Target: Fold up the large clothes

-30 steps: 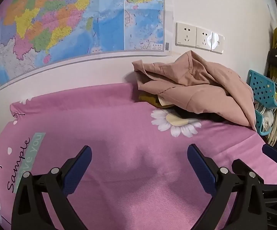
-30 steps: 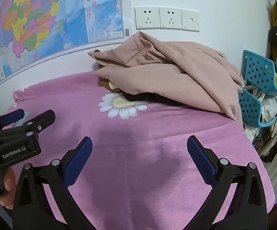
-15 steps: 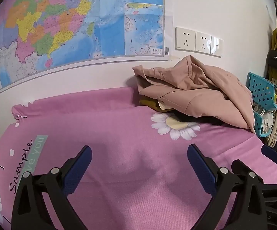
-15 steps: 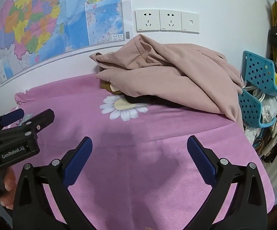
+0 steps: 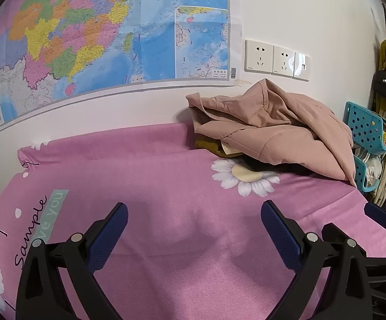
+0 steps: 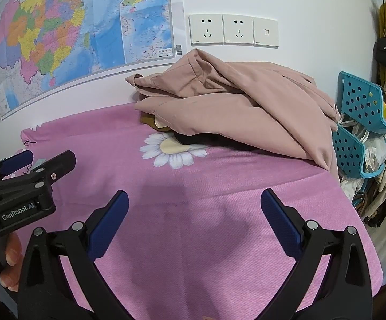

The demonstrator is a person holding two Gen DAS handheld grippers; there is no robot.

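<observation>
1. The thing I have to fold is the dusty-pink garment (image 6: pixel 235 104). It lies in a crumpled heap at the far right corner of the pink bedsheet (image 6: pixel 193 192), bunched against the white wall just below the wall sockets (image 6: pixel 233 29). One loose flap spills over the right edge of the bed toward the blue basket (image 6: pixel 363 106).
2. As I judge it, the folding has not begun. No edge is squared and nothing is spread flat; the cloth is piled in soft ridges over itself. It needs to be pulled into the open middle of the sheet, laid out and then folded.
3. Beneath the pink heap I can see a mustard-brown item (image 5: pixel 211 146) and something dark (image 6: pixel 198 138). I cannot tell what they are, or whether they are separate garments.
4. The fabric looks thick and limp, with a seam or hem showing along the front edge. I expect it to drape and drag rather than hold its shape.
5. My left gripper (image 5: pixel 194 226) hovers over bare sheet, jaws spread wide and gripping nothing.
6. My right gripper (image 6: pixel 194 210) is likewise spread wide and empty, well short of the heap.
7. Further out, a coloured map (image 5: pixel 107 40) covers the wall, and a daisy print (image 6: pixel 171 149) lies just before the heap.
</observation>
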